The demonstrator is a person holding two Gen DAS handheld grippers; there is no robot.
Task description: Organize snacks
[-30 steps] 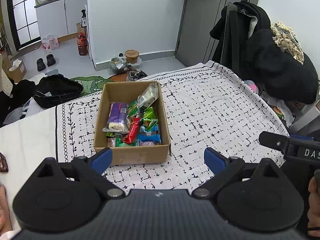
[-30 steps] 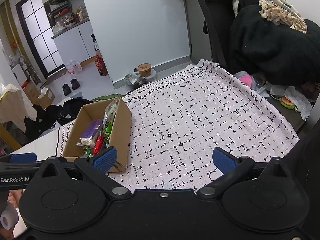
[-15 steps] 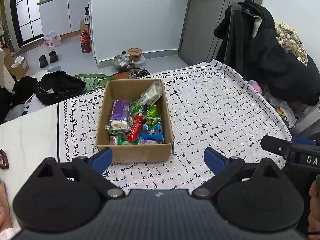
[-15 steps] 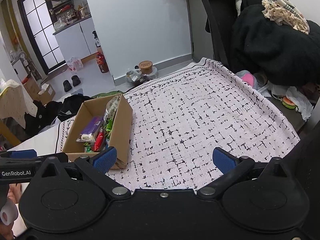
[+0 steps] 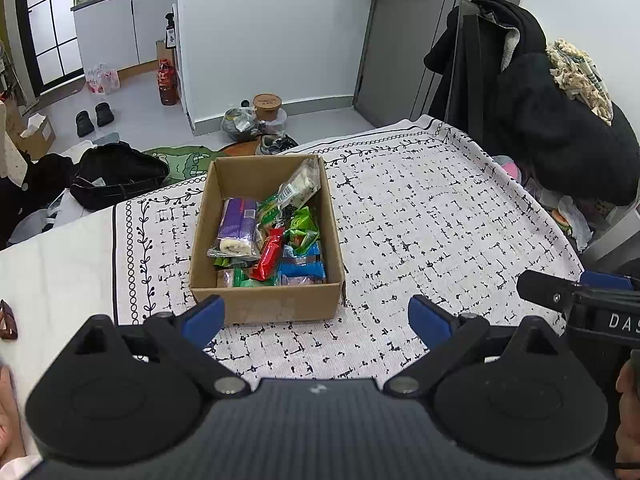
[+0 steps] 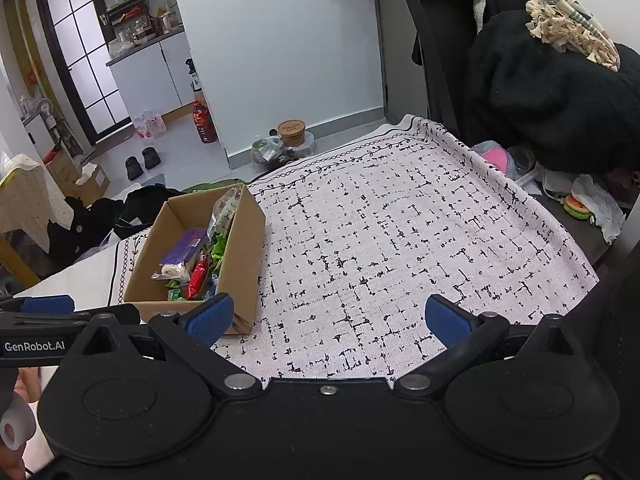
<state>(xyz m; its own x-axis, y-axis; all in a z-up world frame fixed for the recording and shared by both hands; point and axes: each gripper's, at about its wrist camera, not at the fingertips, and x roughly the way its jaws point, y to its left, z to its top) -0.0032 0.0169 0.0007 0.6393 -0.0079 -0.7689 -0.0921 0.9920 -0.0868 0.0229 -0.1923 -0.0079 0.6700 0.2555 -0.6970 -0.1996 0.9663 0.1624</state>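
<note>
An open cardboard box (image 5: 264,304) stands on the patterned cloth and holds several wrapped snacks: a purple pack (image 5: 236,228), a red bar (image 5: 269,254), green packs (image 5: 302,226), a blue pack (image 5: 302,269) and a clear bag (image 5: 298,189) leaning on the right wall. My left gripper (image 5: 316,316) is open and empty, just in front of the box. The box also shows in the right wrist view (image 6: 240,264), at the left. My right gripper (image 6: 328,318) is open and empty over the cloth, to the right of the box.
The white cloth with black marks (image 6: 400,240) covers the table. Black coats (image 6: 552,100) hang on a chair at the right edge. Bags, shoes and a tub (image 5: 267,106) lie on the floor beyond the table. The right gripper's body shows at the right of the left wrist view (image 5: 580,300).
Both grippers have drawn slightly back and up from the box; the box appears a little farther away. Both stay open.
</note>
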